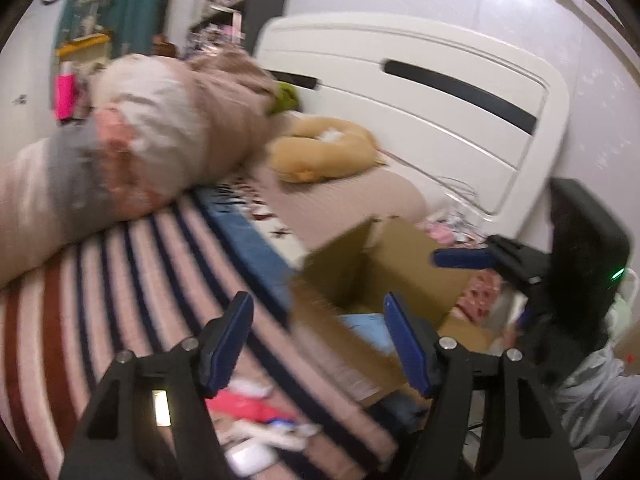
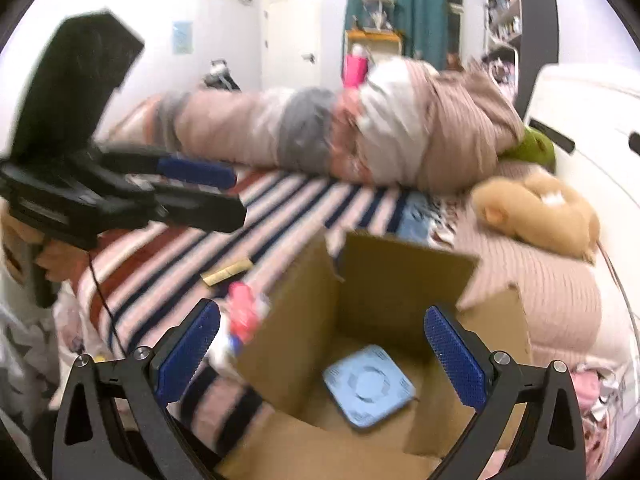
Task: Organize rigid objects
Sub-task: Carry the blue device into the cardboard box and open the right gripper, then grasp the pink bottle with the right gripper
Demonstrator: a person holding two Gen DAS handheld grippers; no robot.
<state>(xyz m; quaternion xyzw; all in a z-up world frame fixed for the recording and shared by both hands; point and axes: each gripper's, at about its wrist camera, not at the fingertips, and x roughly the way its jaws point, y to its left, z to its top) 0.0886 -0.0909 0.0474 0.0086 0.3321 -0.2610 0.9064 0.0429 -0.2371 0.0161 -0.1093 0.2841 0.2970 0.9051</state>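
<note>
Right wrist view: my right gripper wide open, empty, above cardboard box; left gripper likewise. Risk: snagging flap.

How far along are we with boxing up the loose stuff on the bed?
Done: one light blue square item lies inside the open cardboard box. In hand: nothing; the right gripper is open above the box and the left gripper is open and empty. Left: the pink-red packet, the flat tan piece and blurred small items remain on the striped blanket.
</note>
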